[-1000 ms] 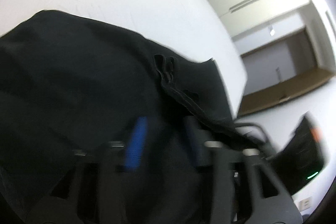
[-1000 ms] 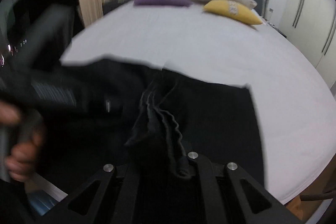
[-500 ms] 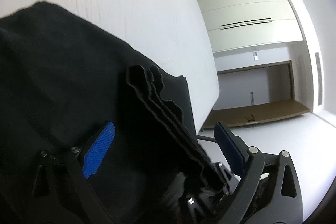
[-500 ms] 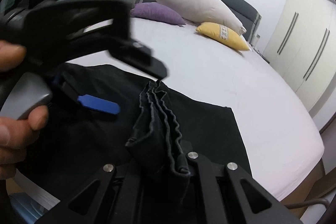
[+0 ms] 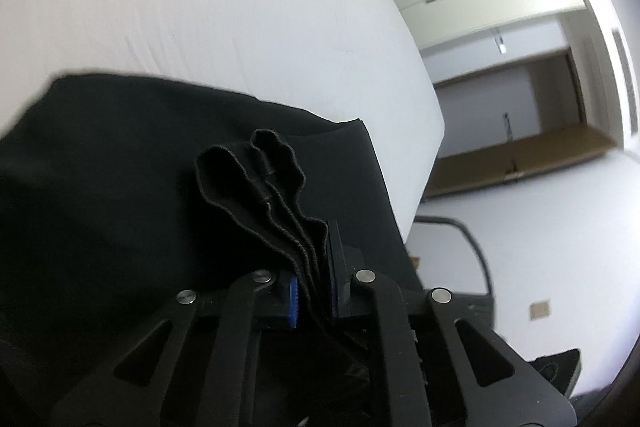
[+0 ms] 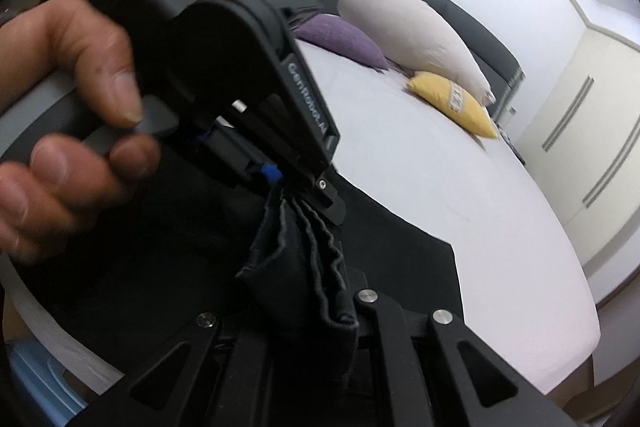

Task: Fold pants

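Right wrist view: both claws [image 6: 352,311] [image 5: 314,291], angled downward, pinch the black pants' [image 5: 120,187] bunched edge.

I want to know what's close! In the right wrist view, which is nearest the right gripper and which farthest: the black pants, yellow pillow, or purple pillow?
1. Black pants: bunched in the right gripper's jaws.
2. Yellow pillow: up the bed, right side.
3. Purple pillow: farther back by the headboard, left of the white pillow.
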### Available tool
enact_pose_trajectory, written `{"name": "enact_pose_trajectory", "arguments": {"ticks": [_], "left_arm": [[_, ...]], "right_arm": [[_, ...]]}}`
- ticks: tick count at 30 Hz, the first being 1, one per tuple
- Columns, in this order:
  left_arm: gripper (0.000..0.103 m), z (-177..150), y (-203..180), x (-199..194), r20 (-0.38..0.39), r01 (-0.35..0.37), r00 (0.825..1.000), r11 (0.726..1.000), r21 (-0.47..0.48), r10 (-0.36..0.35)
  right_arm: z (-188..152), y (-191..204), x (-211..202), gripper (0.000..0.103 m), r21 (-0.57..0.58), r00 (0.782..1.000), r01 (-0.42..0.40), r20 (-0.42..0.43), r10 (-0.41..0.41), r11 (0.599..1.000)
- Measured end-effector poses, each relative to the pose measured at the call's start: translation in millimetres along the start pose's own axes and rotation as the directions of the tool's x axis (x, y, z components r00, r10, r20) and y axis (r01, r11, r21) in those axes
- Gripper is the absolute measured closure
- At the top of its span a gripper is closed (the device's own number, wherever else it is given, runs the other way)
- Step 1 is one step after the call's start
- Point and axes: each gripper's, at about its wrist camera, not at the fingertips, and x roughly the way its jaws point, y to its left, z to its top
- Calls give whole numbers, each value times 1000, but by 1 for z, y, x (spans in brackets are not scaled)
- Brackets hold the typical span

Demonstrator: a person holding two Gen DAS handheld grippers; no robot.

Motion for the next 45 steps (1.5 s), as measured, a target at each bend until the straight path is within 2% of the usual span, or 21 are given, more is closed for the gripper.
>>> {"name": "enact_pose_trajectory", "arguments": {"ticks": [4, 11, 16, 21, 23, 25, 27, 29, 31, 32, 33, 34, 35, 37, 38, 39, 40, 41, 42, 44, 45], "left_arm": [[95, -2, 9, -20, -9, -46, 999, 998, 43, 46], [95, -22, 42, -42, -12, -96, 995, 995, 9, 96], [95, -27, 61, -35, -3, -111, 994, 994, -25, 111], [95, -30, 56, -32, 8, -125, 992, 992, -21, 126], [94, -29, 57, -27, 7, -141, 990, 990, -19, 141], [94, -27, 59, -25, 0, -135, 991, 991, -23, 135], [92, -28, 62, -36, 1, -142, 990, 989, -27, 142], [87, -29, 61, -46, 22, -189, 982, 982, -18, 189], [86, -29, 53, -55, 56, -272, 961, 962, 4, 272], [86, -29, 45, -62, 86, -334, 940, 942, 27, 331], [86, -29, 37, -67, 113, -378, 922, 925, 45, 371], [86, -29, 27, -70, 139, -393, 914, 918, 60, 382], [86, -29, 13, -69, 164, -382, 916, 921, 74, 367], [86, -30, -5, -63, 185, -351, 927, 930, 112, 328], [86, -31, -15, -54, 183, -342, 931, 929, 140, 315], [86, -33, -23, -42, 174, -336, 936, 926, 172, 307], [86, -35, -27, -31, 160, -335, 938, 922, 192, 307], [86, -37, -33, -14, 141, -339, 939, 919, 204, 315], [86, -41, -32, 1, 115, -340, 940, 917, 208, 322], [86, -47, -22, 25, 74, -367, 930, 908, 201, 359], [86, -50, -17, 28, 76, -365, 931, 908, 204, 357]], "right_arm": [[6, 18, 0, 97, -56, 999, -42, 16, 43, 998], [15, 45, 10, 97, -134, 993, -118, -10, 118, 984], [18, 50, 23, 97, -168, 988, -155, -37, 151, 973], [11, 53, 30, 96, -187, 984, -173, -61, 165, 967], [8, 55, 33, 91, -184, 980, -191, -85, 179, 964], [7, 52, 32, 90, -177, 976, -207, -104, 190, 962], [7, 49, 26, 82, -136, 964, -256, -109, 242, 957], [7, 31, 21, 54, -61, 935, -345, -117, 336, 937], [4, 10, 10, 50, 52, 871, -477, -109, 480, 877], [2, -14, 6, 50, 146, 820, -553, -82, 567, 820], [0, -38, 5, 50, 221, 783, -597, -51, 620, 771], [-3, -57, 7, 50, 271, 754, -626, -28, 656, 731], [-5, -83, 11, 50, 330, 727, -649, 3, 686, 686], [-10, -143, 26, 50, 456, 701, -660, 89, 707, 597], [-13, -168, 36, 50, 506, 678, -673, 130, 723, 540], [-16, -200, 54, 50, 556, 641, -690, 172, 748, 463], [-17, -219, 69, 50, 586, 620, -694, 190, 761, 419], [-18, -234, 84, 50, 611, 596, -698, 204, 777, 374], [-20, -249, 104, 50, 635, 555, -707, 224, 801, 312], [-27, -257, 123, 50, 651, 510, -717, 245, 824, 250], [-28, -260, 142, 50, 669, 486, -711, 243, 840, 218]]}}
